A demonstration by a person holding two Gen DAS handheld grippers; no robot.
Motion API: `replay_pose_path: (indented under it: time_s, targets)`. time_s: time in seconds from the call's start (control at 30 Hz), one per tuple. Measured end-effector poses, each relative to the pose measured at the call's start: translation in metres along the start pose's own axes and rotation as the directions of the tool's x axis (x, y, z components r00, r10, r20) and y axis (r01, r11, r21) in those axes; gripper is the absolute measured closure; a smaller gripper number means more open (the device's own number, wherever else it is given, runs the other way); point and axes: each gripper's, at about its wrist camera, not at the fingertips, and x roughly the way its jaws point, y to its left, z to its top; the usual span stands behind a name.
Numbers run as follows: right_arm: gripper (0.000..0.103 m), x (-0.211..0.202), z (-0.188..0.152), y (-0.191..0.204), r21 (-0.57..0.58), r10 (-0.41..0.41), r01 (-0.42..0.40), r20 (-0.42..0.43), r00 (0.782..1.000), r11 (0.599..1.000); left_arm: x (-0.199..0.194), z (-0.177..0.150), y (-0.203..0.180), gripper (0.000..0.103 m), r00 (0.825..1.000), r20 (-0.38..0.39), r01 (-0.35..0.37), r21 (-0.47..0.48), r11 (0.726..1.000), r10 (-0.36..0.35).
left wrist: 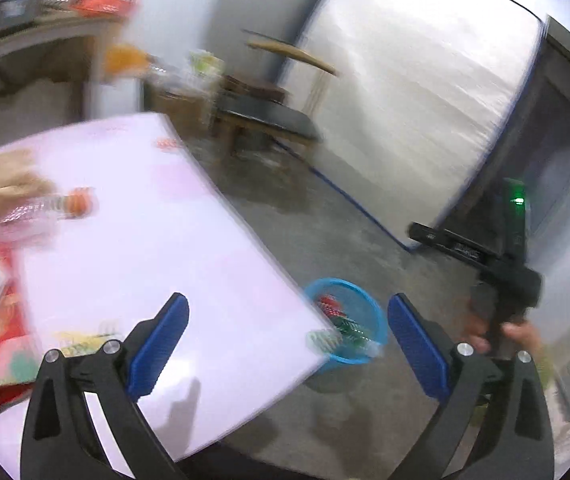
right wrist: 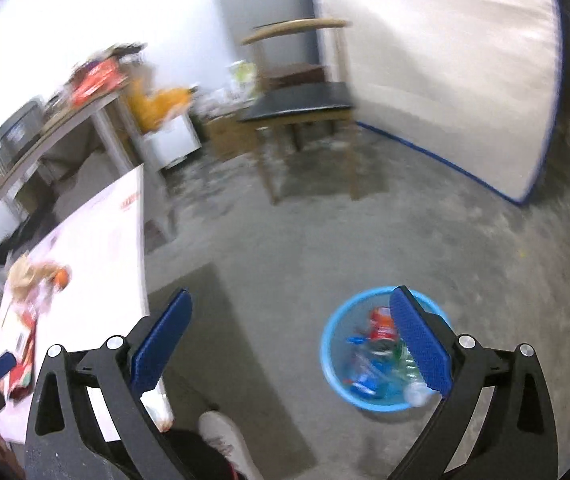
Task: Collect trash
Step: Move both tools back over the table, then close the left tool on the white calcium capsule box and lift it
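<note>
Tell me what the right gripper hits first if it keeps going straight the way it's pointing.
Probably the bare concrete floor. The right gripper is open and empty, angled downward, with nothing between its fingers. The blue trash basket sits right of that line and the white table left, though depth is uncertain in this blurred fisheye view.

Blue round bin [right wrist: 335, 364] stood on the floor just beside the white table [right wrist: 97, 240], holding a red can [right wrist: 381, 326] and crumpled plastic bottles, more wrappers and a bottle [left wrist: 45, 210] lay blurred on the table
</note>
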Motion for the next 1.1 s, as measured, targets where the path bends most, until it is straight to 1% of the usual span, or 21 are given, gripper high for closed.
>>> replay_pose_path:
  time_s: [0.03, 0.07, 0.1, 0.13, 0.17, 0.2, 0.27, 0.33, 0.37, 0.4, 0.43, 0.53, 0.57, 0.7, 0.73, 0.83, 0.9, 0.93, 1.0, 1.03, 1.1]
  targets:
    - [0.008, 0.003, -0.001, 0.012, -0.032, 0.020, -0.020, -0.006, 1.000, 0.999, -0.009, -0.003, 0.012, 0.006, 0.999, 0.019, -0.033, -0.022, 0.999, 0.033]
    - [0.008, 0.007, -0.002, 0.035, -0.090, 0.055, -0.056, -0.016, 0.998, 0.994, -0.020, -0.007, 0.030, 0.006, 0.996, 0.041, -0.074, -0.064, 0.995, 0.077]
    - [0.008, 0.009, -0.003, 0.048, -0.122, 0.073, -0.076, -0.022, 0.997, 0.990, -0.031, -0.012, 0.048, 0.006, 0.993, 0.059, -0.099, -0.117, 0.988, 0.107]
    - [0.008, 0.012, -0.005, 0.071, -0.179, 0.108, -0.113, -0.034, 0.994, 0.977, -0.039, -0.016, 0.064, 0.006, 0.990, 0.072, -0.109, -0.166, 0.980, 0.122]
    - [0.008, 0.015, -0.008, 0.087, -0.217, 0.133, -0.140, -0.043, 0.990, 0.966, -0.050, -0.020, 0.085, 0.006, 0.986, 0.089, -0.117, -0.236, 0.965, 0.141]
    - [0.008, 0.019, -0.011, 0.108, -0.261, 0.170, -0.178, -0.055, 0.984, 0.949, -0.056, -0.021, 0.097, 0.006, 0.984, 0.099, -0.118, -0.277, 0.954, 0.151]
    - [0.008, 0.023, -0.015, 0.141, -0.314, 0.223, -0.237, -0.081, 0.971, 0.919, -0.071, -0.022, 0.136, 0.006, 0.974, 0.119, -0.126, -0.411, 0.903, 0.191]
    - [0.008, 0.028, -0.017, 0.166, -0.355, 0.244, -0.266, -0.106, 0.964, 0.896, -0.081, -0.020, 0.178, 0.006, 0.962, 0.105, -0.160, -0.534, 0.830, 0.253]
    - [0.008, 0.030, -0.018, 0.179, -0.377, 0.256, -0.281, -0.117, 0.960, 0.883, -0.083, -0.018, 0.193, 0.006, 0.954, 0.090, -0.184, -0.573, 0.798, 0.285]
    - [0.008, 0.031, -0.019, 0.191, -0.393, 0.269, -0.295, -0.121, 0.955, 0.871, -0.084, -0.014, 0.211, 0.006, 0.942, 0.063, -0.224, -0.612, 0.759, 0.330]
    - [0.008, 0.029, -0.019, 0.197, -0.404, 0.276, -0.302, -0.122, 0.953, 0.864, -0.084, -0.011, 0.225, 0.006, 0.932, 0.040, -0.253, -0.637, 0.728, 0.360]
    - [0.008, 0.027, -0.022, 0.220, -0.436, 0.305, -0.330, -0.129, 0.944, 0.837, -0.076, 0.001, 0.261, 0.006, 0.915, -0.005, -0.301, -0.676, 0.672, 0.404]
    - [0.008, 0.029, -0.022, 0.223, -0.441, 0.307, -0.334, -0.133, 0.942, 0.833, -0.073, 0.004, 0.266, 0.006, 0.910, -0.018, -0.314, -0.683, 0.659, 0.415]
    - [0.008, 0.033, -0.026, 0.232, -0.439, 0.317, -0.354, -0.156, 0.935, 0.826, -0.057, 0.015, 0.292, 0.006, 0.877, -0.074, -0.374, -0.725, 0.579, 0.474]
    - [0.008, 0.036, -0.028, 0.233, -0.435, 0.315, -0.355, -0.164, 0.935, 0.828, -0.051, 0.018, 0.297, 0.006, 0.869, -0.083, -0.389, -0.723, 0.571, 0.488]
    - [0.008, 0.045, -0.031, 0.231, -0.414, 0.302, -0.357, -0.193, 0.934, 0.838, -0.030, 0.020, 0.301, 0.006, 0.827, -0.146, -0.475, -0.697, 0.537, 0.543]
    - [0.008, 0.049, -0.031, 0.229, -0.398, 0.301, -0.359, -0.203, 0.932, 0.844, -0.017, 0.018, 0.304, 0.006, 0.814, -0.187, -0.511, -0.681, 0.524, 0.550]
    - [0.008, 0.049, -0.031, 0.227, -0.397, 0.299, -0.357, -0.203, 0.932, 0.845, -0.014, 0.015, 0.304, 0.010, 0.811, -0.198, -0.520, -0.675, 0.523, 0.551]
    - [0.008, 0.049, -0.030, 0.226, -0.398, 0.294, -0.351, -0.198, 0.935, 0.848, -0.011, 0.014, 0.297, 0.013, 0.790, -0.194, -0.550, -0.643, 0.532, 0.582]
    - [0.008, 0.050, -0.030, 0.224, -0.397, 0.290, -0.347, -0.197, 0.936, 0.850, -0.011, 0.012, 0.294, 0.016, 0.789, -0.190, -0.555, -0.628, 0.545, 0.584]
    - [0.008, 0.051, -0.029, 0.222, -0.389, 0.289, -0.347, -0.200, 0.936, 0.854, -0.016, 0.008, 0.292, 0.017, 0.800, -0.178, -0.539, -0.631, 0.557, 0.573]
